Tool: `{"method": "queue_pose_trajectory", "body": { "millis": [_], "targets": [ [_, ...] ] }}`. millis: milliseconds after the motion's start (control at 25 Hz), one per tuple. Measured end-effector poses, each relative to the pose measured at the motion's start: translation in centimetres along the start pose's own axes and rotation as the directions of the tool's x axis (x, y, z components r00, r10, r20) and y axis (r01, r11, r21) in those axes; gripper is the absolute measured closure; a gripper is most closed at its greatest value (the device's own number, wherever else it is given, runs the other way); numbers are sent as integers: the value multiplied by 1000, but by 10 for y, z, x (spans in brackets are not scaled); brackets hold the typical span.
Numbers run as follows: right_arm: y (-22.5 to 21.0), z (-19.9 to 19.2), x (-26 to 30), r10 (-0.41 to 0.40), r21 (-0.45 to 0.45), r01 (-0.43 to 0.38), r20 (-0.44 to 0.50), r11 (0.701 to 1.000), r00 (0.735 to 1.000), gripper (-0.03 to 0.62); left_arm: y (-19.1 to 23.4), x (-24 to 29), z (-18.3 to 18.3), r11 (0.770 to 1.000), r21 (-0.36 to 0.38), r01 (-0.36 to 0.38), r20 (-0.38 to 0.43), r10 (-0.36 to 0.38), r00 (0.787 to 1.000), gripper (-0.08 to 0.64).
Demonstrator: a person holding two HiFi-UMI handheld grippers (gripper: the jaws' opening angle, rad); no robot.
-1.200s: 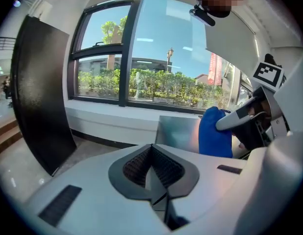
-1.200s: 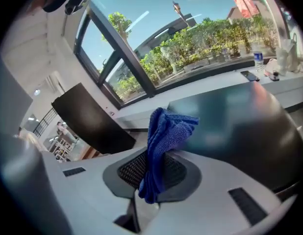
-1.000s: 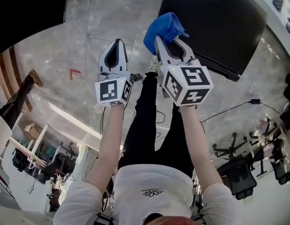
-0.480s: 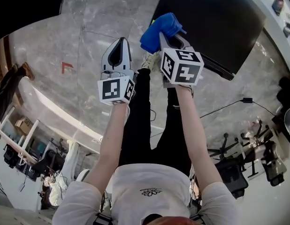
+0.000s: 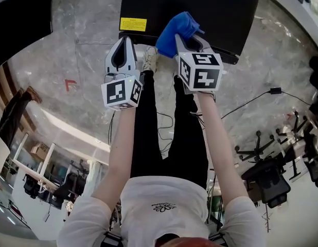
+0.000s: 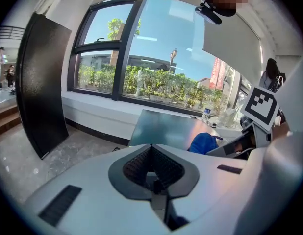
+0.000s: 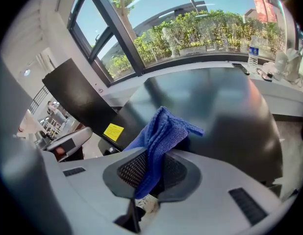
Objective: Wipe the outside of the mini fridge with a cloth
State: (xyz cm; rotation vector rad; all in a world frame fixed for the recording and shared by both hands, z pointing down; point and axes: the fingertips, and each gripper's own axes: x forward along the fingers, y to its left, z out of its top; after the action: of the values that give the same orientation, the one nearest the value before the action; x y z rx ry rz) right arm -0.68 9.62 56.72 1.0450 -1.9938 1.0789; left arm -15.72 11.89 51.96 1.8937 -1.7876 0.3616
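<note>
The black mini fridge (image 5: 200, 4) stands on the marble floor ahead of my feet, a yellow label (image 5: 133, 23) on its near left side. In the right gripper view its dark top (image 7: 215, 106) fills the middle. My right gripper (image 5: 180, 35) is shut on a blue cloth (image 5: 177, 29), which bunches out past the jaws over the fridge's near edge; the blue cloth (image 7: 159, 136) hangs between the jaws in the right gripper view. My left gripper (image 5: 123, 48) is shut with nothing in it, beside the fridge's left corner. The left gripper view also catches the cloth (image 6: 204, 143).
A second black panel (image 5: 20, 19) stands at the far left, seen upright as a dark slab (image 6: 41, 87) in the left gripper view. A black cable (image 5: 251, 107) runs across the floor on the right. Office chairs (image 5: 267, 174) stand at the right. Windows lie beyond the fridge.
The fridge has come closer and more central in the head view, its yellow label now showing. Both grippers have advanced toward it; the cloth now lies over its near edge.
</note>
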Motion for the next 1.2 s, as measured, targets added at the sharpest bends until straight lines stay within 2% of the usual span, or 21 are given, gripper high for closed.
{"method": "queue_pose_trajectory", "body": {
  "millis": [200,360,560,760,1000,1080,1200],
  "targets": [
    [-70,-17,-36,-101,29,101,-2,994,995,520,-44,15,6,995,50,87,-12,-87,996,555],
    [-126,-31,-69,-189,69,188,0,980,982,520,-75,26,14,989,73,127,-9,-127,992,555],
    [-164,-45,-95,-257,91,256,-1,962,966,520,-101,29,21,981,104,163,-4,-163,987,555],
    [-184,-55,-109,-277,122,274,4,954,961,520,-116,25,16,981,107,160,-9,-160,987,555],
    [-194,-58,-111,-308,117,306,0,945,951,520,-110,16,11,986,103,133,0,-134,991,555],
    [-203,-62,-115,-340,107,340,-16,934,940,520,-107,12,13,989,93,116,10,-117,993,555],
    [-217,-61,-126,-413,92,415,-39,905,910,520,-103,6,25,991,89,102,25,-104,994,555]
  ]
}}
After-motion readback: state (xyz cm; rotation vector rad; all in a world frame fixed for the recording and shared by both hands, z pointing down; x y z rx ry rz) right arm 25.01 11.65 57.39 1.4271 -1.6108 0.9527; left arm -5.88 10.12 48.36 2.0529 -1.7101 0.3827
